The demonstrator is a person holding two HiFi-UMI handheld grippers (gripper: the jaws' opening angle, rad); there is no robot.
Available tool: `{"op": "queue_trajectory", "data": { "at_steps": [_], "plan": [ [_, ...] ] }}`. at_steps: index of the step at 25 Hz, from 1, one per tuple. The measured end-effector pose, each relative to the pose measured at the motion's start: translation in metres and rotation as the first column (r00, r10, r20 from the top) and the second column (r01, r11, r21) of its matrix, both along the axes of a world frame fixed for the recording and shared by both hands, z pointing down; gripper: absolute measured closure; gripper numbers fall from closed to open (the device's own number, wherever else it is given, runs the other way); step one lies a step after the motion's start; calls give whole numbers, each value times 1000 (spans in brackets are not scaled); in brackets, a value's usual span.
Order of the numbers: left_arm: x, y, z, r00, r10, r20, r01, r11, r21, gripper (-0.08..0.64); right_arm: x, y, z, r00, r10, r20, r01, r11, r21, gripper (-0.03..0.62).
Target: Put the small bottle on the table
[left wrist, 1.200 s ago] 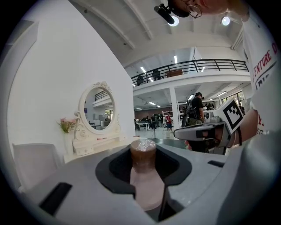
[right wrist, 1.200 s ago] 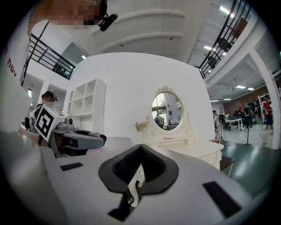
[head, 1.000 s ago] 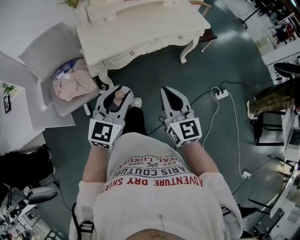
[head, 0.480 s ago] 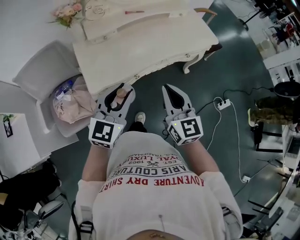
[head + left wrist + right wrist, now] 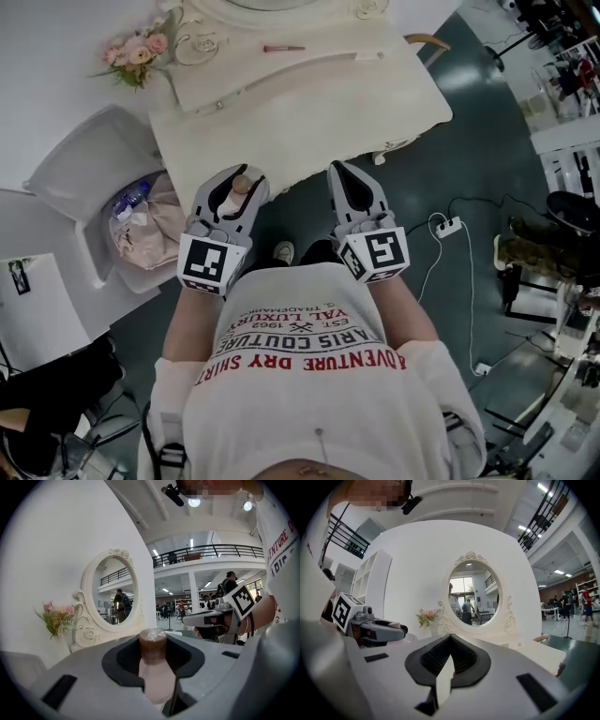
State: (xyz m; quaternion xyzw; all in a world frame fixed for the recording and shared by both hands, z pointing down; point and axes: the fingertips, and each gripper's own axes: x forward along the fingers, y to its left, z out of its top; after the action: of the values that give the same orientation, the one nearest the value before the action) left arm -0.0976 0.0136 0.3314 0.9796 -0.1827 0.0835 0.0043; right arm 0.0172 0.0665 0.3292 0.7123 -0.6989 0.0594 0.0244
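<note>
The small bottle (image 5: 241,185), pale pink with a brown cap, stands upright between the jaws of my left gripper (image 5: 237,178), which is shut on it. In the left gripper view the bottle (image 5: 152,667) fills the gap between the dark pads, cap uppermost. My right gripper (image 5: 343,171) is held level beside the left one, its jaws closed tip to tip with nothing between them (image 5: 450,637). Both grippers point at the near edge of the cream dressing table (image 5: 309,103), their tips just at that edge in the head view.
An oval mirror (image 5: 115,597) and a bunch of pink flowers (image 5: 136,56) stand at the table's back, with a thin red stick (image 5: 281,48) lying near them. A grey chair (image 5: 89,173) holding a pink bag (image 5: 145,216) is at left. A power strip (image 5: 447,225) and cable lie on the floor at right.
Both grippers have travelled forward together toward the dressing table, whose near edge now meets their tips. The bottle stays in the left gripper's hold.
</note>
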Motion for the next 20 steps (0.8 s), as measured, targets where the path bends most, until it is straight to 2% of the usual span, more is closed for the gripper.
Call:
{"op": "queue_trajectory", "data": {
  "at_steps": [10, 14, 20],
  "plan": [
    [36, -72, 22, 991, -131, 29, 131, 991, -13, 428, 45, -87, 18, 993, -115, -4, 115, 993, -19, 594],
    [53, -95, 37, 975, -214, 57, 216, 976, -35, 428, 67, -121, 33, 983, -181, 18, 182, 982, -45, 594],
    [84, -128, 51, 947, -310, 80, 315, 948, -55, 428, 97, -165, 47, 953, -302, 28, 303, 950, -78, 594]
  ]
}}
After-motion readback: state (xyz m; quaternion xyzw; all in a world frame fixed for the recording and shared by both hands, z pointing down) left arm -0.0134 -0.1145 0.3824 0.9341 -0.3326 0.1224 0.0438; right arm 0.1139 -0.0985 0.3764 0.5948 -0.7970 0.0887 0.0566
